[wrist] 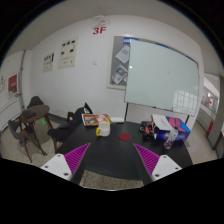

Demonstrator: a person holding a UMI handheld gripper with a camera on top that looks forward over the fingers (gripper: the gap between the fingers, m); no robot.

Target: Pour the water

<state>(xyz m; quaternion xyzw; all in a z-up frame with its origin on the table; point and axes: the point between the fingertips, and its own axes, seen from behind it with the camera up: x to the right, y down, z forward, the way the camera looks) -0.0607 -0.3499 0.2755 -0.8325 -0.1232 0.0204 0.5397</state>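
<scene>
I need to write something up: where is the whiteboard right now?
In the gripper view the whiteboard hangs on the far wall beyond the dark table, right of the red "3F" sign, ahead of the open tongs.

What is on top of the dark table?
On the table sit a yellow box and a pile of colourful things, too small to name. The open gripper hovers in front. What lies behind them is hidden.

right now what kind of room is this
Probably an office or meeting room: a large white whiteboard on the wall, a dark table beyond the open fingers, and a red "3F" floor sign.
</scene>
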